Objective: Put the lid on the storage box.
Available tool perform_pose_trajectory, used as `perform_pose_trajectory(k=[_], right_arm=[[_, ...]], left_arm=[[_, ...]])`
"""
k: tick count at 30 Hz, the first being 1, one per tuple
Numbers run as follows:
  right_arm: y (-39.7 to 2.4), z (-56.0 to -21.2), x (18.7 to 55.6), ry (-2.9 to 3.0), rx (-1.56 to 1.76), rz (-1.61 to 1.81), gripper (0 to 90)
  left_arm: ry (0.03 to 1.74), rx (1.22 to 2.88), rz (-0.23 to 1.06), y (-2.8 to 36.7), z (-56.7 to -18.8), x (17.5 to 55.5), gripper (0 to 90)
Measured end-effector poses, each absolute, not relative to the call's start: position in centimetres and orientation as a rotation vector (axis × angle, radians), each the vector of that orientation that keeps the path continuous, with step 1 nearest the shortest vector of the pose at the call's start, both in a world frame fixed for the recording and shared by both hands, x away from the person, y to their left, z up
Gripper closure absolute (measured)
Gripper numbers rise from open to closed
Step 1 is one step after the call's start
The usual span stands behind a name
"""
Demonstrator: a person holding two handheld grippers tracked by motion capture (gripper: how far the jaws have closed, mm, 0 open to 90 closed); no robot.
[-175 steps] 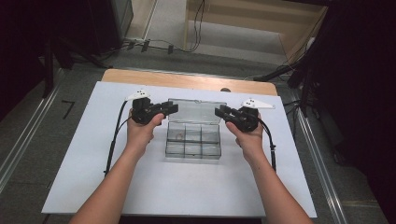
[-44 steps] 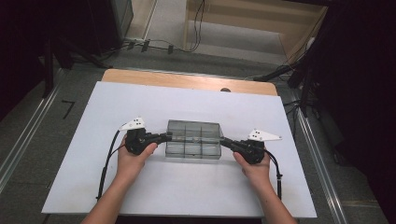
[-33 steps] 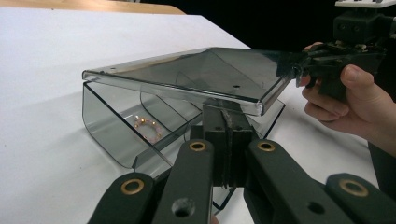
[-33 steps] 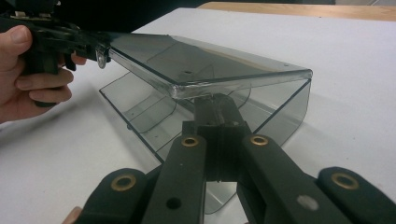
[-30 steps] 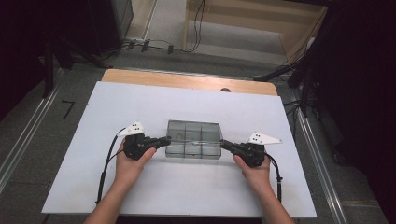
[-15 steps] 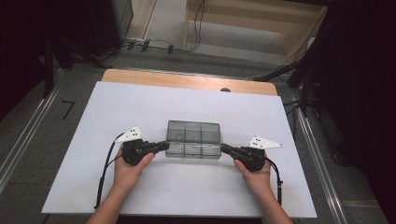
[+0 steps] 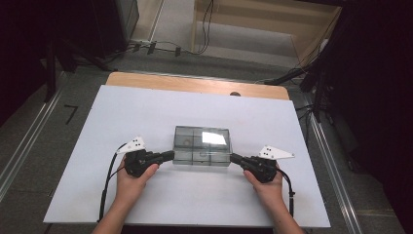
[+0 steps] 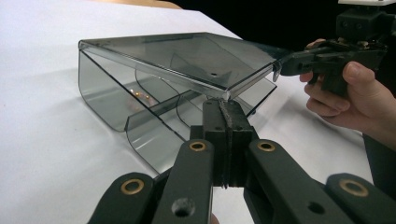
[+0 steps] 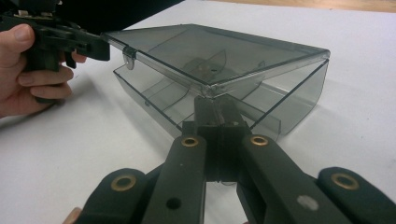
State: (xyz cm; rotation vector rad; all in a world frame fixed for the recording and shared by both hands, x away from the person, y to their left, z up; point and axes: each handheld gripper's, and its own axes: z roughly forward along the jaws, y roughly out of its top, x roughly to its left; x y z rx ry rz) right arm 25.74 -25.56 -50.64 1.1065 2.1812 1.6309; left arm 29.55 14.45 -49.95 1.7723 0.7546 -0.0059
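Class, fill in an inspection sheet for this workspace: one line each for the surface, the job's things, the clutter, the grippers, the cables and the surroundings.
Surface: white sheet over a wooden table, bare around the work.
Job's things: smoky clear compartment box at the middle; its hinged lid stands partly raised above the dividers.
Clutter: nothing seen on the sheet; something small and orange lies inside the box, too small to tell what.
Grippers: left gripper and right gripper, both shut, each with its tips at a front corner of the lid.
Cables: one black cable trails from each gripper toward the person; more wires lie on the floor beyond.
Surroundings: dark room, metal rails beside the table.
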Motion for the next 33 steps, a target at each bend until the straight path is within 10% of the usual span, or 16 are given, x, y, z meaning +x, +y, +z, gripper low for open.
perform_pose_trajectory(k=[33], right_arm=[[-26.7, -50.8, 23.6, 2.179, 1.143, 1.564, 81.8]], left_arm=[[0.81, 1.811, 0.037, 15.6, -49.8, 27.5, 82.8]])
